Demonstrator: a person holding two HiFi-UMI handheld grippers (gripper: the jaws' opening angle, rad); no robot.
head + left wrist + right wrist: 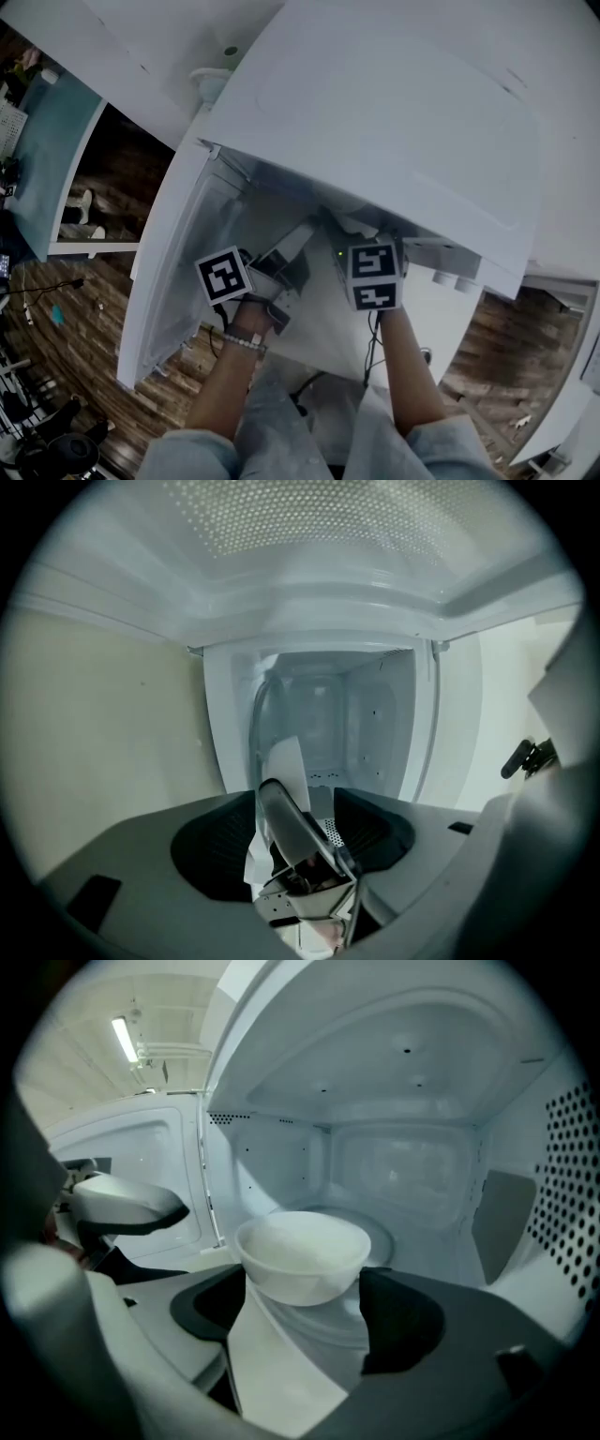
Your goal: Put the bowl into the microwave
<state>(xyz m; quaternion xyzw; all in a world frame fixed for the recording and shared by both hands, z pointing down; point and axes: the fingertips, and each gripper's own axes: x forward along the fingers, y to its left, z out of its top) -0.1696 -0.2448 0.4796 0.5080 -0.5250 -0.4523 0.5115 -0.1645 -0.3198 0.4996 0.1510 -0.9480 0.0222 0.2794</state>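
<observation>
Clamped between the jaws of the right gripper (302, 1286), the bowl (302, 1252) is held just inside the microwave (403, 1166) mouth over the turntable (398, 1234), so placement is judged under way and lowering, then release, is required; the jaws of the left gripper (298, 806) are set wide apart.

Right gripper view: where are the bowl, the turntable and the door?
bowl (302, 1262), right gripper view, front wall.
turntable (380, 1233), right gripper view, rim right of bowl.
door (150, 1152), right gripper view, inner face.
</observation>
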